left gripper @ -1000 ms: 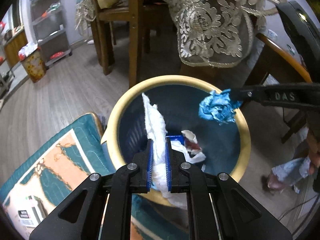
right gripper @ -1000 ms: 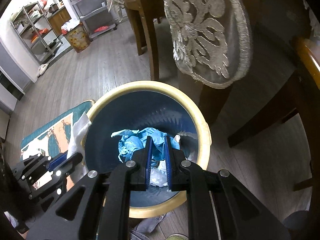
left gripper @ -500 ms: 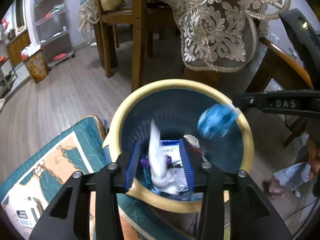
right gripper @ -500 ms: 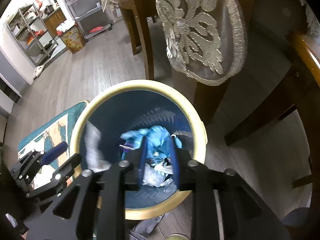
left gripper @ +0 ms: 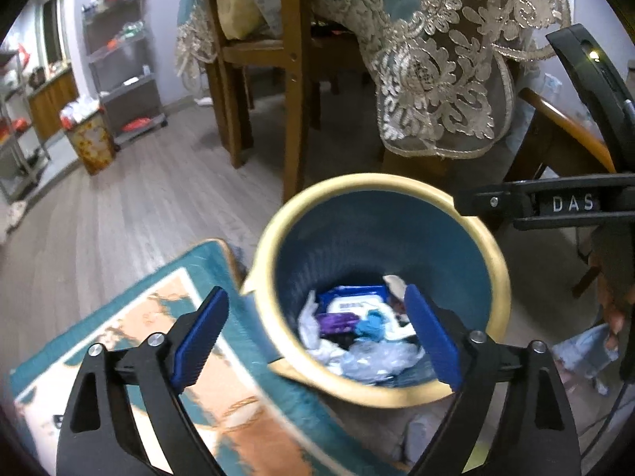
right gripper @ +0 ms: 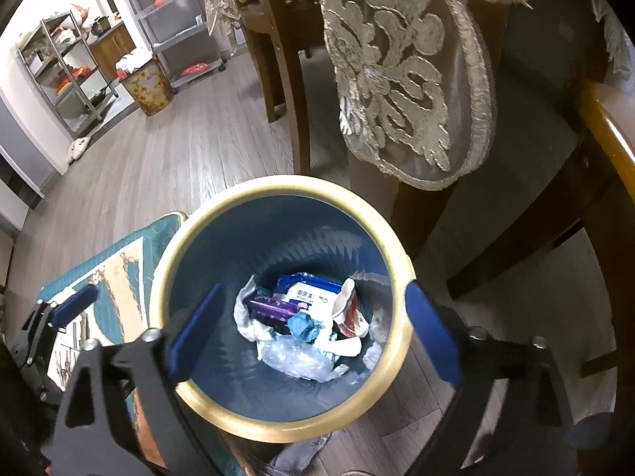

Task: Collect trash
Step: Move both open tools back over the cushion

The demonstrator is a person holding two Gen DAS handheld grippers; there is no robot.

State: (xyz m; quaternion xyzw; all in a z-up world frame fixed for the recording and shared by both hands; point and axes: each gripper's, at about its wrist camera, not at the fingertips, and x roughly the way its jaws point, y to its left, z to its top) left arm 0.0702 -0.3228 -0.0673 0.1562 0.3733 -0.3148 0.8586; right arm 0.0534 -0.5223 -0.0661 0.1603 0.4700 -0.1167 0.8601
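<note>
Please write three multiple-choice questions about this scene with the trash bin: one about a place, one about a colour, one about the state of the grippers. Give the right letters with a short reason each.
1. Where does the crumpled blue paper lie?
A. on the rug
B. inside the bin
C. in the right gripper

2. What colour is the rim of the bin?
A. cream yellow
B. red
C. black

3. How do the two grippers stand?
A. both shut on trash
B. only the left is open
C. both open and holding nothing

Answers: 1 B, it lies on the other trash at the bottom; 2 A, a pale yellow ring tops the blue wall; 3 C, the left gripper and right gripper each have their pads wide apart, nothing between.
</note>
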